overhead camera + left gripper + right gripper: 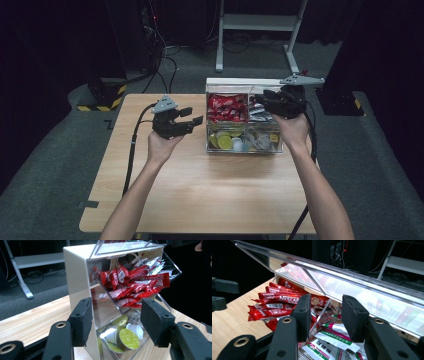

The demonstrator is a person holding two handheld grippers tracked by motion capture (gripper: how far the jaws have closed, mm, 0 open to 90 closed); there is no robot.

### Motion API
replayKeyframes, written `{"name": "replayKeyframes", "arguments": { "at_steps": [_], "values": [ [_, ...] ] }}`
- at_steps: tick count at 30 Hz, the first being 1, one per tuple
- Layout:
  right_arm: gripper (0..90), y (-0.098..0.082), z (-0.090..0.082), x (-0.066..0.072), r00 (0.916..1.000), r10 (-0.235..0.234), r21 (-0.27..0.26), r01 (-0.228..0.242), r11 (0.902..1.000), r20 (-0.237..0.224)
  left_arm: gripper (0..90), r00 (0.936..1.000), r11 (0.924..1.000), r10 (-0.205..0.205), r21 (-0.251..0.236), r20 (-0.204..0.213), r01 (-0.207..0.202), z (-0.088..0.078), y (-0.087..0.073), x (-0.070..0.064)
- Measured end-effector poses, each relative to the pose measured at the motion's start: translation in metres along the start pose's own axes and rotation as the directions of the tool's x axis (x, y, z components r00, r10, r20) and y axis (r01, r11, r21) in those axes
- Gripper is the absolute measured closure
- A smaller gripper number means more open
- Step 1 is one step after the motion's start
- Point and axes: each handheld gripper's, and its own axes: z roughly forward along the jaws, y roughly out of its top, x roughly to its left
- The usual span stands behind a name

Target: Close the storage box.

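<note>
The clear box point(207, 131) sits at the far edge of the table point(200, 195), with its see-through lid point(362, 282) tipped up. The right gripper point(262, 102) is poked in under that lid, just above the white-and-green sachets point(332, 340). Its jaws stand apart with nothing pinched between them, and the red sachets point(274, 306) are right next door past the divider. The left gripper point(192, 116) is up in the air just left of the box, released and holding nothing, looking at the side with the coffee capsules point(128, 338). Can't tell if the lid is actually leaning on the right gripper, but if it is, pulling that hand back would probably drop it shut. The other risk is the pads closing on several slippery sachets at once, or catching the divider and dragging the whole box, since nothing is bracing it.
</note>
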Motion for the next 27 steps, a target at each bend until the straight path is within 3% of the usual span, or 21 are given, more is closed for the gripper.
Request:
{"name": "replayKeyframes", "arguments": {
  "at_steps": [4,11,17,22,27],
  "values": [
    [59.6,0.001,0.000,0.000,1.0000,-0.001,0.003,0.001,1.0000,0.004,45.3,0.9996,0.9998,0.019,0.010,0.022,-0.019,0.012,0.010,-0.005],
    [59.7,0.000,0.000,0.000,1.0000,0.006,0.001,-0.006,1.0000,-0.002,49.3,0.9989,0.9999,0.013,0.005,0.045,-0.013,0.022,0.023,-0.006],
    [59.8,0.000,0.000,-0.001,0.9999,0.005,-0.002,-0.006,1.0000,-0.009,49.5,0.9988,0.9995,0.030,0.008,0.040,-0.030,0.031,0.032,-0.009],
    [59.9,0.000,0.001,-0.001,0.9998,0.017,-0.006,-0.017,0.9998,-0.012,56.9,0.9974,0.9985,0.053,0.007,0.049,-0.054,0.042,0.037,-0.013],
    [59.8,-0.002,0.002,-0.001,0.9998,0.015,-0.012,-0.015,0.9998,-0.012,58.0,0.9976,0.9965,0.057,0.059,0.040,-0.060,0.057,0.039,-0.016]
  ]
}}
